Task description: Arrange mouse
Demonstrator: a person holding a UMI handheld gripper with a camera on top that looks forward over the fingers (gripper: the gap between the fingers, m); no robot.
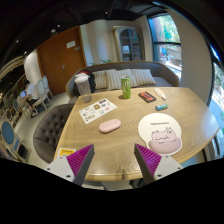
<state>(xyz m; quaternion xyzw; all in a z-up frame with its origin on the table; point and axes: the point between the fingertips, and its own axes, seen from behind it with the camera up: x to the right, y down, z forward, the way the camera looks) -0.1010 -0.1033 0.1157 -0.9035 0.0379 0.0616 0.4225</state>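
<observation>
A pink mouse (110, 126) lies on the wooden table (70, 135), left of the middle. A round pale mouse pad with a cat drawing (160, 133) lies to its right, apart from it. My gripper (113, 160) is open and empty, held above the table's near edge. Its two purple pads (78, 156) stand wide apart, and the mouse is well beyond them.
A green bottle (125, 88) stands at the far side. A printed sheet (97, 109) lies left of it. A dark flat object (147, 97) and a teal object (161, 105) lie at the far right. A grey armchair (45, 125) stands at the left, a sofa (120, 76) behind.
</observation>
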